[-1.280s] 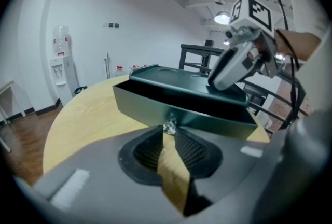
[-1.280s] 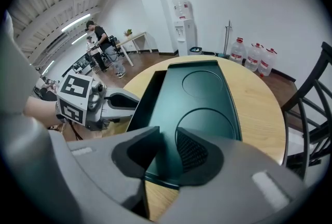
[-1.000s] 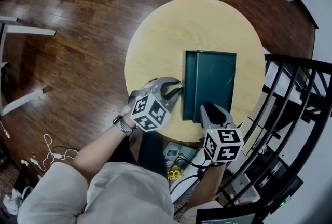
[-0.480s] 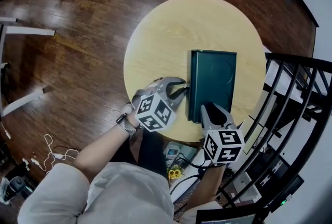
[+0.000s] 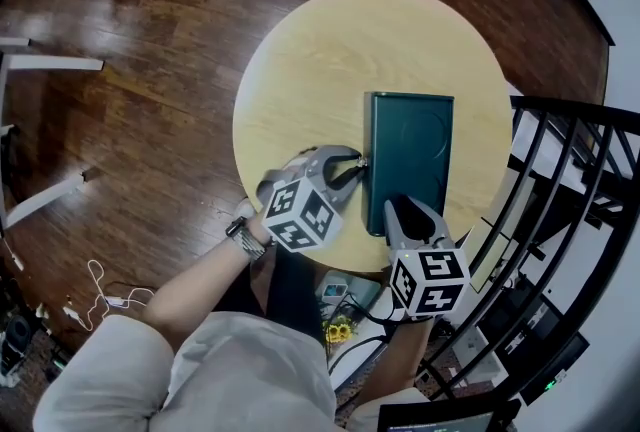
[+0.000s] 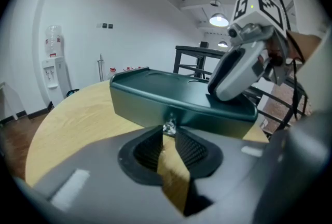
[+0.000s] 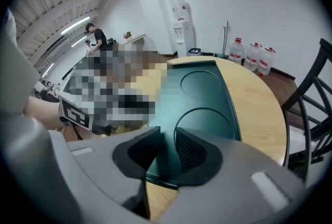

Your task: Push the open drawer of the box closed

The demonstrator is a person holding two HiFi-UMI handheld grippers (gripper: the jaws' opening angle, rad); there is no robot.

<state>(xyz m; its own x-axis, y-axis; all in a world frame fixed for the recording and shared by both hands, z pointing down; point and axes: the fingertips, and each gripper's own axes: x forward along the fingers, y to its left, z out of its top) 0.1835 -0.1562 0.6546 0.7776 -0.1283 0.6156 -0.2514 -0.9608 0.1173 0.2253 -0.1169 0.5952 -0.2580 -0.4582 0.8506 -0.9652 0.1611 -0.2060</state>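
1. A dark wooden floor fills the room, with a black railing at the right edge.
2. A round, pale counter stands on it and carries just 1 thing.
3. That thing is the dark green box, which lies right of the counter's middle with its long side running away from the person.
4. Its drawer faces left. In the head view its front sits flush with the box's side, so I judge it shut or very nearly so.
5. The right tongs rest on the near end of the box's top. Their jaws have just been closing a little but stand wide apart, with only the lid's surface between them and nothing gripped.
6. The left tongs point at the drawer's front. Their jaws are about half closed and the tips pinch the small metal knob.
7. The step in hand looks like the end of the push. The next move calls for 1 last short press on the knob, straight toward the box, while the right tongs hold the box from sliding. After that the left jaws should part and draw back.
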